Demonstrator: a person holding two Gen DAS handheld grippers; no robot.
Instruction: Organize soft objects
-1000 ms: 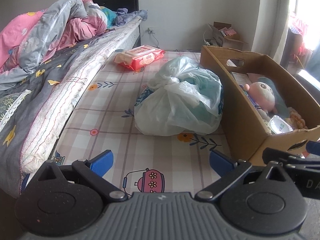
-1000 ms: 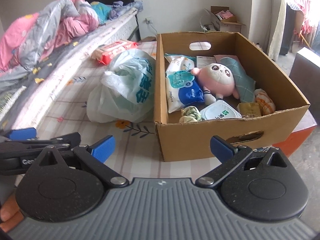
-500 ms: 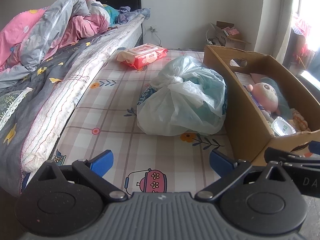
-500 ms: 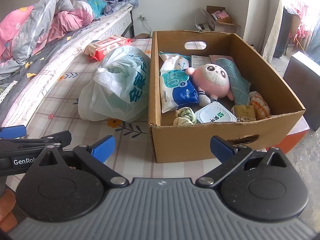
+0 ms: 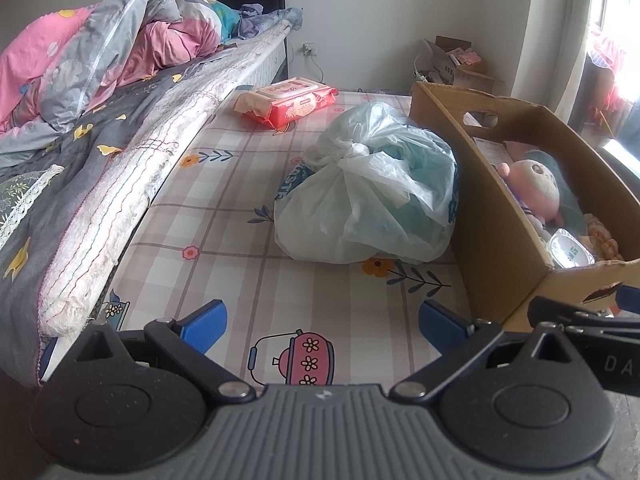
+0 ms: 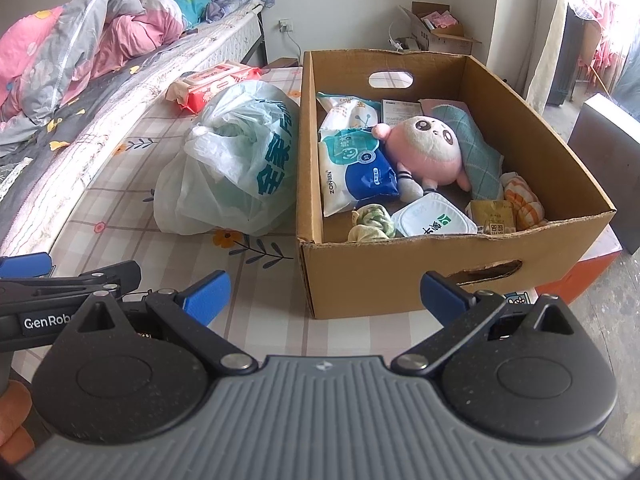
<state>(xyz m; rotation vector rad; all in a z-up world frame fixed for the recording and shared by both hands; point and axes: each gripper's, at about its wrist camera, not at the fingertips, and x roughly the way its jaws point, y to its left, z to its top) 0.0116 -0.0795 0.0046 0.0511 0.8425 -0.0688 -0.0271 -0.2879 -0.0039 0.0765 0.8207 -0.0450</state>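
With both the left gripper (image 5: 322,320) and right gripper (image 6: 325,292) spread wide and carrying nothing, the knotted translucent plastic bag (image 5: 368,192) is sitting mid-frame against the brown cardboard box (image 6: 440,276), likely light, slippery and squashy, best pinched at its knot.

plush toy (image 6: 428,152): pink, cream face, in my brown box (image 6: 400,276)
bag (image 6: 236,168): pale, teal print
mat (image 5: 224,216): checked beige, flowers
my fingertips (image 6: 206,296): blue

Knotted plastic bag (image 5: 368,184) beside box (image 6: 440,280)
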